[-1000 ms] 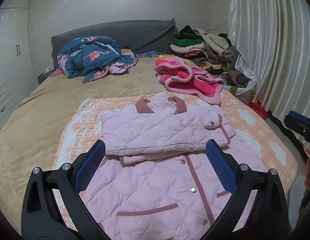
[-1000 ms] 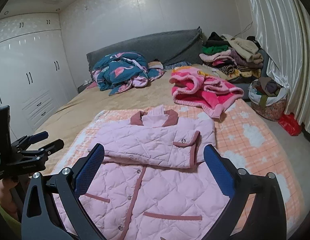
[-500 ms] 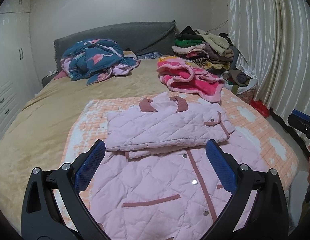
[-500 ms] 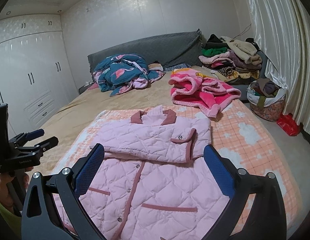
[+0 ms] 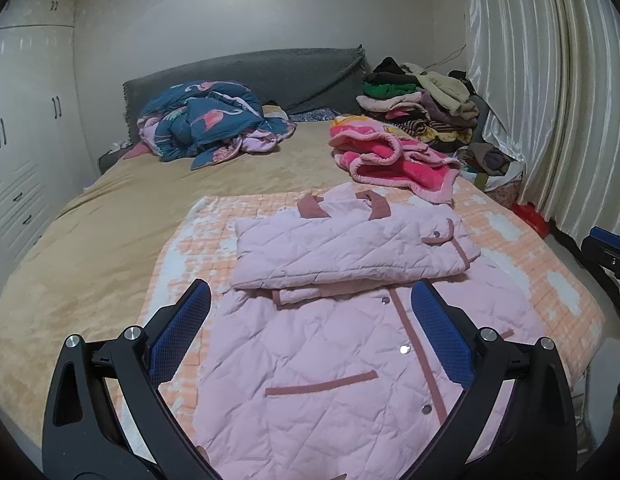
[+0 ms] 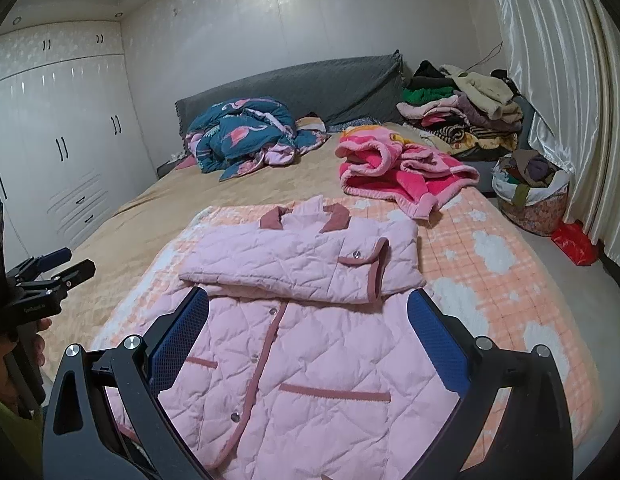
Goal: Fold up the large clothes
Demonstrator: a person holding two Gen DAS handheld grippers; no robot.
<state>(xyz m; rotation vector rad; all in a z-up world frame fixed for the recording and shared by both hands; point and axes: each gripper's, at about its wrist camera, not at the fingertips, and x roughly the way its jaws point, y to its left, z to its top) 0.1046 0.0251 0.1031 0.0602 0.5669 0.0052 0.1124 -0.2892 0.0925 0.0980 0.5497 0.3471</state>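
A pink quilted jacket [image 5: 342,344] with dark pink trim lies front up on an orange and white blanket [image 5: 181,256] at the near end of the bed. Both sleeves are folded across its chest below the collar [image 5: 342,206]. It also shows in the right wrist view [image 6: 301,364]. My left gripper [image 5: 310,324] is open and empty, held above the jacket's lower half. My right gripper [image 6: 305,328] is open and empty, also above the lower half. Each gripper shows at the other view's edge: the right gripper [image 5: 606,248] and the left gripper [image 6: 49,276].
A bright pink fleece garment [image 5: 394,160] lies beyond the jacket. A blue flamingo quilt [image 5: 205,124] is bunched by the grey headboard. A stack of clothes [image 5: 422,104] sits at the far right corner. A basket of clothes [image 6: 526,192], curtains and white wardrobes [image 6: 69,152] flank the bed.
Both grippers have drawn back and a little upward from the jacket, staying open. The jacket has not moved.
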